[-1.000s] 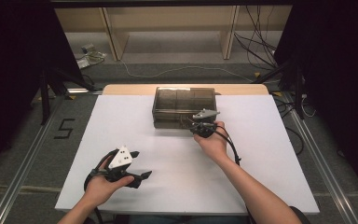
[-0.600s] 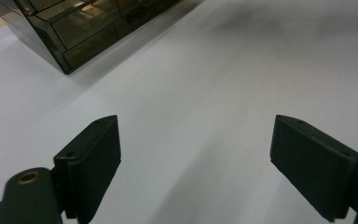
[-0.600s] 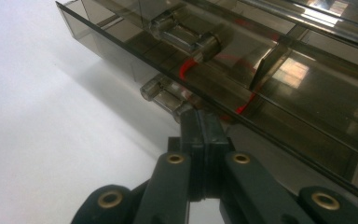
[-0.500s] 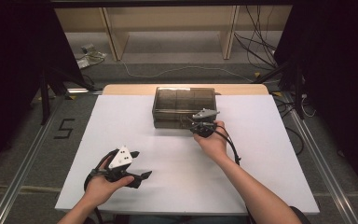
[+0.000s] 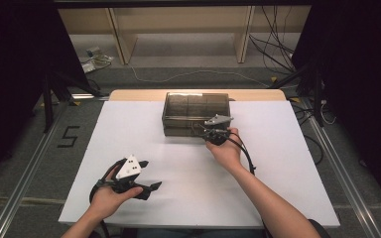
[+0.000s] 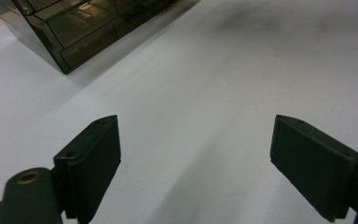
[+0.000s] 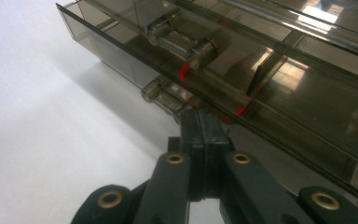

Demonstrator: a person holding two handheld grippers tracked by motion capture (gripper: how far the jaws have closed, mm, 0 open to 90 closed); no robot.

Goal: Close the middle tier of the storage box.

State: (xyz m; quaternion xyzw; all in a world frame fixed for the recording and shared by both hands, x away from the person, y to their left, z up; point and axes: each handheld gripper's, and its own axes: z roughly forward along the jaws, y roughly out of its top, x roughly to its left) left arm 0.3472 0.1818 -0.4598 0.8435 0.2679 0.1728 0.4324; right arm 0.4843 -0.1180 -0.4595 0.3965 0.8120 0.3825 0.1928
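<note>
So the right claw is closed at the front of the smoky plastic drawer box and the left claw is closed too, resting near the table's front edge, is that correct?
Not quite: the left claw is open, its jaws standing wide apart over bare table in the left gripper view. The right claw is indeed closed at the front of the drawer box.

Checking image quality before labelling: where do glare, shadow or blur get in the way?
Right gripper view: bright glare on the smoky plastic box, latch area slightly blurred. Left gripper view: soft shadows on the white table, near jaws unsharp. High view: even table light, dark surroundings.
</note>
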